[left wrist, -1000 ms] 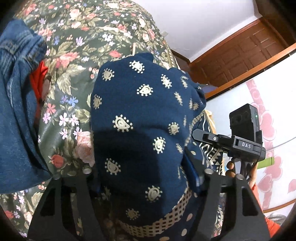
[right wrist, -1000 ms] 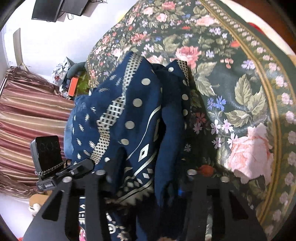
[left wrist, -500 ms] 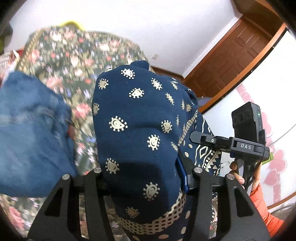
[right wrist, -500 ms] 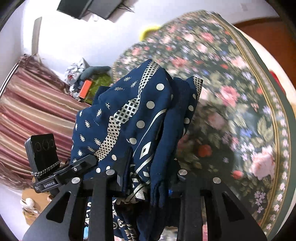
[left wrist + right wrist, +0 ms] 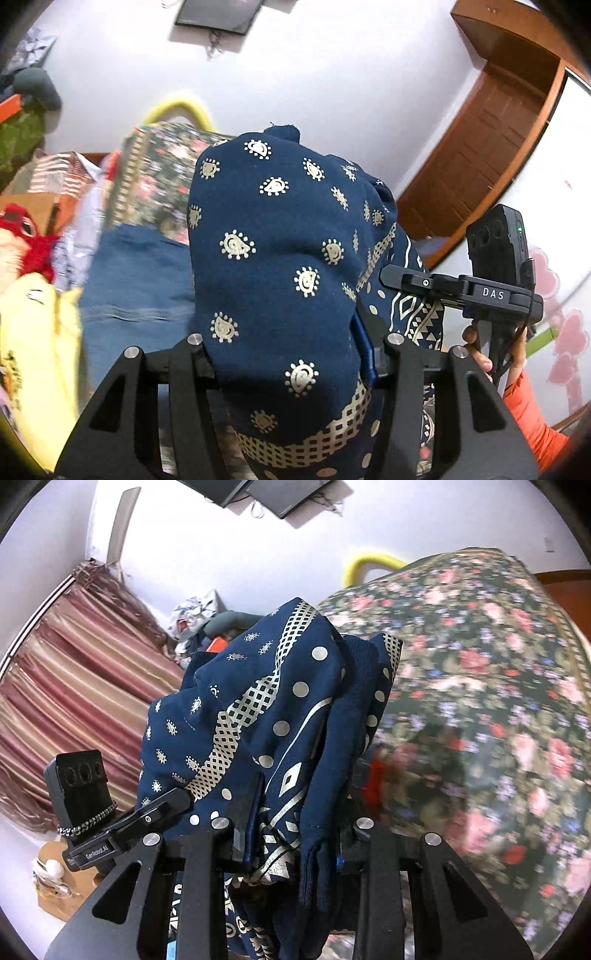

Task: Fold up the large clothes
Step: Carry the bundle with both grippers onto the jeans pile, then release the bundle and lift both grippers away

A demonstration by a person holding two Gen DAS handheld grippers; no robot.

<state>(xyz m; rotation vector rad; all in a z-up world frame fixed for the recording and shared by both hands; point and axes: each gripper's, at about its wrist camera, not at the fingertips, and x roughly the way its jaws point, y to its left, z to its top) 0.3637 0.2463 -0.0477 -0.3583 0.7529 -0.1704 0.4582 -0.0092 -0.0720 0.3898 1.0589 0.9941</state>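
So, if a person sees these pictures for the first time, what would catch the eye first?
First, the navy patterned garment, bunched in the centre of both views and gripped by the left gripper and the right gripper. Next, the floral bedspread, filling the right side of the right wrist view. Then the other gripper's black camera, at the right edge of the left wrist view, before a wooden door.

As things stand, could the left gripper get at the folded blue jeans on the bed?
Probably not: the left gripper is clamped on the navy patterned garment, which drapes between it and the jeans.
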